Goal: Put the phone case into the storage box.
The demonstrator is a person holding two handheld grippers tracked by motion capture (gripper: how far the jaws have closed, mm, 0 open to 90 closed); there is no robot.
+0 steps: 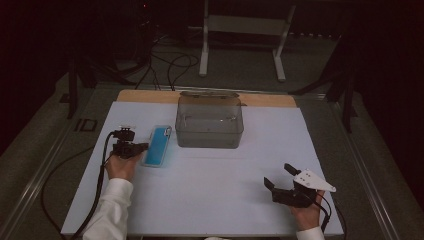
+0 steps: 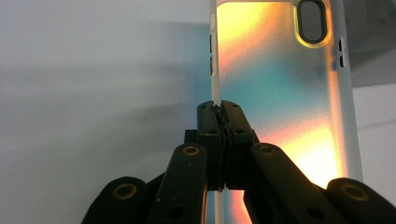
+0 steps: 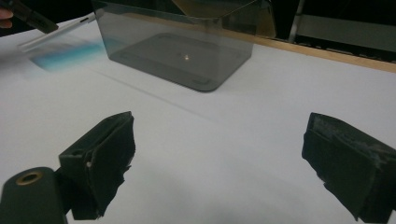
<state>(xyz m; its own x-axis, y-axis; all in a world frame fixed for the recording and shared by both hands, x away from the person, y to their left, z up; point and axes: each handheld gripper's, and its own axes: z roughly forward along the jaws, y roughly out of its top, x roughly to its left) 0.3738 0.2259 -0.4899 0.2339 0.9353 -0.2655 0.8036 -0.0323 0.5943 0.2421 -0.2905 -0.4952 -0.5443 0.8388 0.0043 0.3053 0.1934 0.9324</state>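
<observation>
High view, smoky clear bin (image 1: 210, 131) empty, left gripper (image 1: 142, 146) fingers pinching phone case (image 1: 159, 146) edge, right gripper (image 1: 280, 175) fingers spread.

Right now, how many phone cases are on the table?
1. The phone case lies left of the clear bin, its edge pinched in the left claw. The bin looks empty, so none seems hidden.

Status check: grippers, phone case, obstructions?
Left gripper shut on phone case edge. Right gripper open, idle. Clear bin beside case; path unobstructed.
</observation>
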